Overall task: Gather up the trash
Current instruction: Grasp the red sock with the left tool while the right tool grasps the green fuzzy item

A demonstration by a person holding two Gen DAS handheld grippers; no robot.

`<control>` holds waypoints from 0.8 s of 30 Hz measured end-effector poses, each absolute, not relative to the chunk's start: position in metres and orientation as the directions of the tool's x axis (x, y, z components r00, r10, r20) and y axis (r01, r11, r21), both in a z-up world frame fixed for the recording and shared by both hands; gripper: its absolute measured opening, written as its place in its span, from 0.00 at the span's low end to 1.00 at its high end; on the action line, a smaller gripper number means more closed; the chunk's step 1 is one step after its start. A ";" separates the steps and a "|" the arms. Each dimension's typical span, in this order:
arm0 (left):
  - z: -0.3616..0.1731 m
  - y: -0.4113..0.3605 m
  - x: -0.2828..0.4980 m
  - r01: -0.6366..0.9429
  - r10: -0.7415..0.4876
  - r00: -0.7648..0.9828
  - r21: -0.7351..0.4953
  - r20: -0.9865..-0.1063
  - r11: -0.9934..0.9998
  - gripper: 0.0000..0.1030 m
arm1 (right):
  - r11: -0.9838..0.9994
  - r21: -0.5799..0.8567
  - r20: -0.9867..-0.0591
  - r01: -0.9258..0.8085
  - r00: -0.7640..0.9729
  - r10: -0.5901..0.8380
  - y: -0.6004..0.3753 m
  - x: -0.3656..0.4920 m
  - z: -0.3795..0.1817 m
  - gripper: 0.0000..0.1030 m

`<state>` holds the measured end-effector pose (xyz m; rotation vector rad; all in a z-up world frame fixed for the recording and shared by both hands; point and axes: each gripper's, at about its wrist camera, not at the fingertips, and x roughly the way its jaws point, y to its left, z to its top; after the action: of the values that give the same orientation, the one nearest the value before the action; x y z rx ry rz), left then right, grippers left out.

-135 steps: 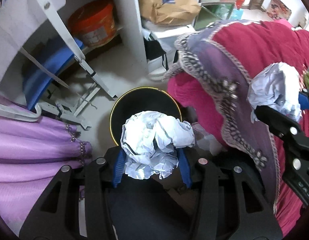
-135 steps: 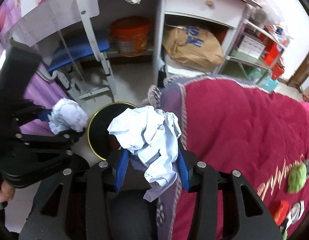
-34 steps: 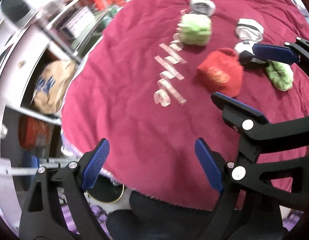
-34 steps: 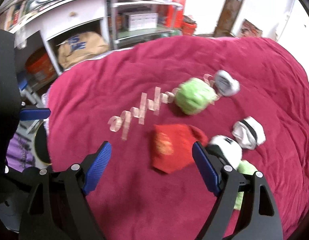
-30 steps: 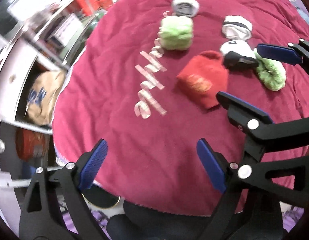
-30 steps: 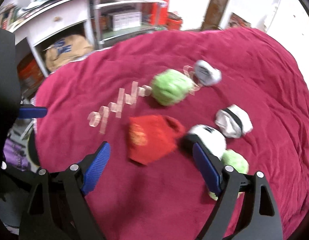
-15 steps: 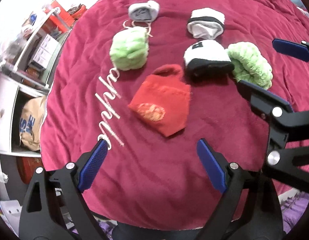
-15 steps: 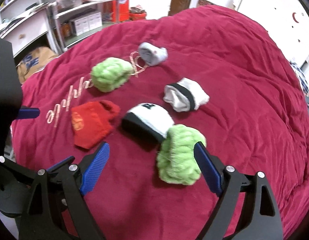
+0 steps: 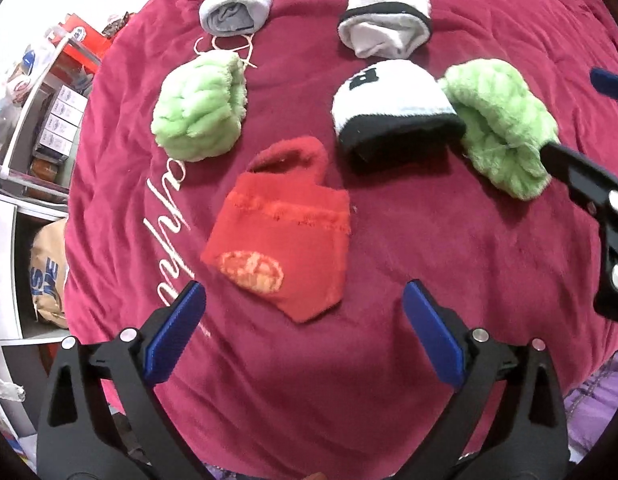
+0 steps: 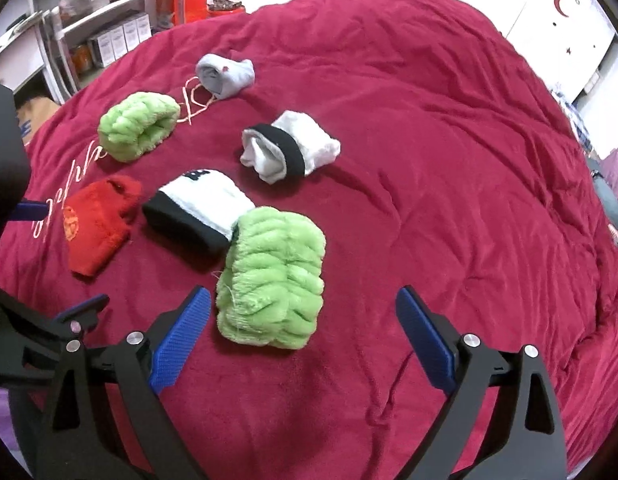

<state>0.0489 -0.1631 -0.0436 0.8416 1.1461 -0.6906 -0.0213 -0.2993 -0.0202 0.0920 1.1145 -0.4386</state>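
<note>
1. Presently, left wrist view: left tool [image 9: 305, 330] hangs over the bed [image 9: 449, 216] with its blue pads spread wide, nothing between them. It sits just short of the red sock [image 9: 281, 236], which lies flat in line with the gap; likely the pick this tool is lined up for, if socks count as the trash.
2. Same view, count on the bed: two green socks, one at left [image 9: 199, 112] and one at right [image 9: 501, 128]; two white-and-black socks, a near one [image 9: 389, 108] and a far one [image 9: 385, 20]; one grey sock [image 9: 235, 10]; one red. Six in all. The near white-and-black one touches the right green one; the rest lie apart.
3. No paper or wrappers visible on the bed; no bin in view either. Judgement: the rolled socks are the things to collect.
4. Right tool [image 9: 589, 128] enters from the right edge, one finger lying over the right green sock's rim.
5. Right wrist view: right tool [image 10: 301, 328] also spread and empty, poised low over the near green sock [image 10: 273, 276], which lies between the pads but nearer the left one, untouched as far as I can tell.
6. Same six here: red [image 10: 95, 224], far green [image 10: 137, 124], grey [image 10: 225, 74], two white-and-black [image 10: 201, 208] [image 10: 289, 152]. Shelves [image 10: 109, 36] stand behind the bed.
</note>
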 end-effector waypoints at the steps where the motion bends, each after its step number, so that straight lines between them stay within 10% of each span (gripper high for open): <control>1: -0.045 -0.164 0.052 0.827 -0.046 0.271 0.208 -0.962 0.523 0.94 | 0.913 -0.140 -0.887 0.383 0.361 -0.288 -0.301 -0.021 -0.023 0.88; 9: -0.072 -0.183 0.069 0.832 -0.026 0.225 0.178 -0.974 0.525 0.93 | 0.916 -0.157 -0.905 0.368 0.317 -0.283 -0.310 -0.008 -0.044 0.89; 13: -0.059 -0.180 0.064 0.816 -0.044 0.284 0.217 -0.958 0.536 0.58 | 0.924 -0.170 -0.911 0.342 0.302 -0.280 -0.312 0.002 -0.052 0.90; 24: -0.059 -0.177 0.075 0.806 -0.046 0.244 0.177 -0.969 0.565 0.58 | 0.944 -0.140 -0.935 0.300 0.273 -0.226 -0.319 0.027 -0.083 0.91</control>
<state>0.0748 -0.1770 -0.0592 0.7897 1.1900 -0.6725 0.0272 -0.3193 -0.0830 0.0688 1.2448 -0.3539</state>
